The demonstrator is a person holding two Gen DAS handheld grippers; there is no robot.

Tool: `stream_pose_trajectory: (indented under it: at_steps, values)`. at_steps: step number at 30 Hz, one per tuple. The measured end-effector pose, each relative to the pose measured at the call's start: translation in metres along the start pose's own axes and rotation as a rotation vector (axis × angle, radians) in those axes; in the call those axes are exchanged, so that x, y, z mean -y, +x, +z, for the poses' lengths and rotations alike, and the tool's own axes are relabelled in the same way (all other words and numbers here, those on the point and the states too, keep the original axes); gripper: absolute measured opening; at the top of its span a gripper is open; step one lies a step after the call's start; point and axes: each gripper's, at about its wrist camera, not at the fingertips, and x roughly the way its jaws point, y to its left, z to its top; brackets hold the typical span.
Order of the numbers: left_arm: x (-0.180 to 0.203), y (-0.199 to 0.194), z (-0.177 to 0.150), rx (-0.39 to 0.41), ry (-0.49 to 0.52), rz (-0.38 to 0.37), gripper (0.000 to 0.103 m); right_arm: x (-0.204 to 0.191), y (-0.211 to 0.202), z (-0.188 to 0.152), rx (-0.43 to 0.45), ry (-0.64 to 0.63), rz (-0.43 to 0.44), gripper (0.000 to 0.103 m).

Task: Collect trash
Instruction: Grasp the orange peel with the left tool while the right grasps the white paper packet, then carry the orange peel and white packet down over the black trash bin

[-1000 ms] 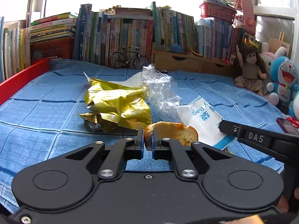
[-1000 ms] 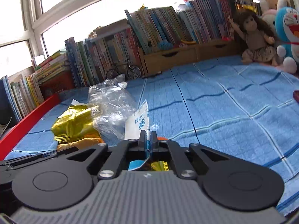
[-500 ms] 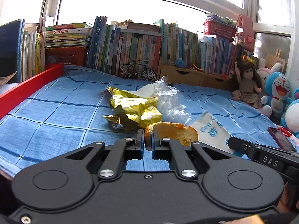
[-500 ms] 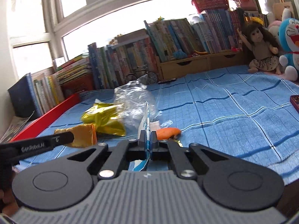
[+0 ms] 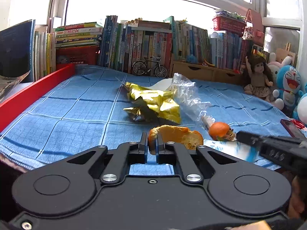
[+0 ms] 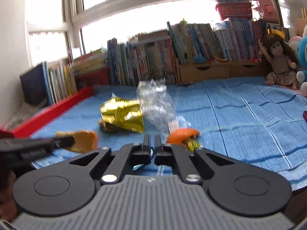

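Left gripper (image 5: 151,143) clamps orange peel (image 5: 175,137); right gripper (image 6: 152,145) fingers parting, nothing between: carry level.

blue blanket (image 5: 57,118) bears gold wrapper (image 5: 153,105), clear bag (image 5: 186,95), orange peel (image 5: 219,130).

Two black hand-held grippers, each with twin round hubs

The left hand-held gripper (image 5: 151,143) is matte black plastic: two round discs, angled linkage arms with triangular cut-outs, silver pivot screws, a small centre screw and narrow flat fingers (image 5: 143,143). The right hand-held gripper (image 6: 152,143) has the same black linkage and silver screws, over a grey ribbed housing with a small pale logo; seen from the left camera, its side carries blurred white lettering.
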Motion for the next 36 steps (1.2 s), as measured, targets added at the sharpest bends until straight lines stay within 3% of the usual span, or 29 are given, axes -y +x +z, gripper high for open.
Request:
stream_pose_trajectory:
  at_steps: [1, 3, 5, 7, 12, 14, 16, 17, 18, 21, 24, 29, 36]
  values:
    - [-0.002, 0.001, -0.001, -0.004, -0.002, 0.004, 0.007, -0.001, 0.004, -0.004, -0.014, -0.009, -0.008, 0.012]
    - [-0.005, 0.003, -0.003, -0.013, -0.005, 0.011, 0.007, -0.002, 0.012, -0.012, -0.053, -0.022, 0.0, 0.048]
    - [-0.007, 0.005, -0.004, -0.018, -0.001, 0.018, 0.007, -0.005, 0.014, -0.02, -0.065, -0.026, 0.028, 0.069]
    - [-0.007, 0.009, -0.005, -0.028, -0.001, 0.026, 0.007, -0.013, 0.017, -0.027, -0.082, -0.081, 0.053, 0.077]
    - [-0.01, 0.012, -0.008, -0.035, -0.01, 0.032, 0.007, -0.033, 0.028, -0.04, -0.108, -0.186, 0.009, 0.076]
    - [-0.01, 0.012, -0.008, -0.034, -0.008, 0.031, 0.007, -0.034, 0.028, -0.039, -0.11, -0.175, -0.001, 0.058]
    - [-0.01, 0.01, -0.009, -0.03, -0.006, 0.031, 0.007, -0.035, 0.024, -0.035, -0.097, -0.151, 0.008, 0.046]
    - [-0.011, 0.008, -0.009, -0.027, -0.005, 0.03, 0.007, -0.037, 0.02, -0.033, -0.077, -0.155, 0.01, 0.029]
    - [-0.011, 0.007, -0.01, -0.024, -0.005, 0.029, 0.007, -0.04, 0.017, -0.031, -0.067, -0.164, 0.007, 0.022]
    - [-0.011, 0.001, -0.011, -0.015, -0.002, 0.026, 0.007, -0.044, 0.016, -0.029, -0.076, -0.181, 0.025, 0.025]
    - [-0.011, -0.003, -0.013, -0.011, 0.004, 0.032, 0.007, -0.043, 0.026, -0.031, -0.087, -0.179, -0.001, 0.04]
    - [-0.017, -0.014, -0.015, -0.009, -0.001, 0.033, 0.007, -0.045, 0.026, -0.035, -0.086, -0.141, 0.0, 0.029]
    - [-0.029, -0.048, -0.031, -0.019, -0.014, 0.032, 0.007, -0.049, -0.009, -0.031, -0.058, -0.075, 0.098, 0.028]
